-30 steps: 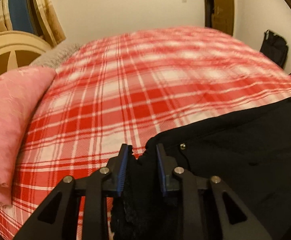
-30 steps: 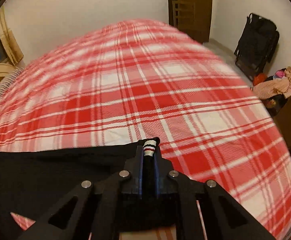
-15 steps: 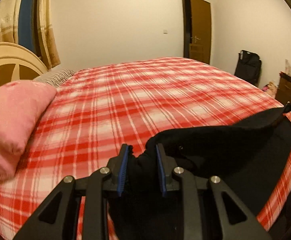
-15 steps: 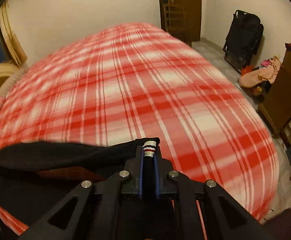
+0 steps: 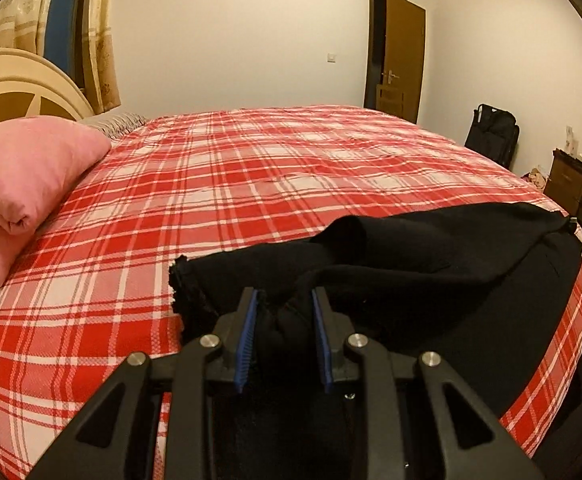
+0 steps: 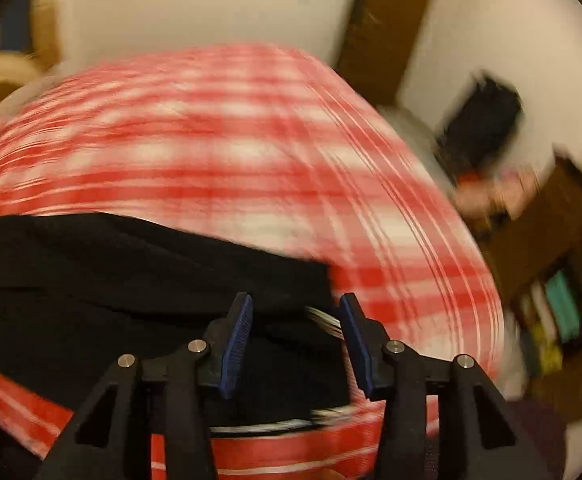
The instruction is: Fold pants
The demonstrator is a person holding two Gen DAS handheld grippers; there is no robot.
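Black pants [image 5: 431,256] lie bunched across the near edge of a red plaid bed [image 5: 251,168]. In the left wrist view my left gripper [image 5: 285,320] is shut on a thick fold of the black fabric, with a frayed edge lying just left of the fingers. The right wrist view is blurred by motion. There, the pants [image 6: 111,264] spread to the left, and a white striped trim [image 6: 325,316] lies between the fingers. My right gripper [image 6: 297,320] stands open, its blue pads wide apart over the cloth.
A folded pink pillow [image 5: 23,168] sits at the left by a cream headboard [image 5: 19,92]. Beyond the bed's right side are a black bag [image 5: 493,136], a wooden cabinet [image 5: 571,184] and a brown door [image 5: 401,56]. Bare plaid sheet stretches beyond the pants.
The pants came down from hanging between the grippers onto the bed. My right gripper opened and let go of the striped end. The left gripper kept its hold.
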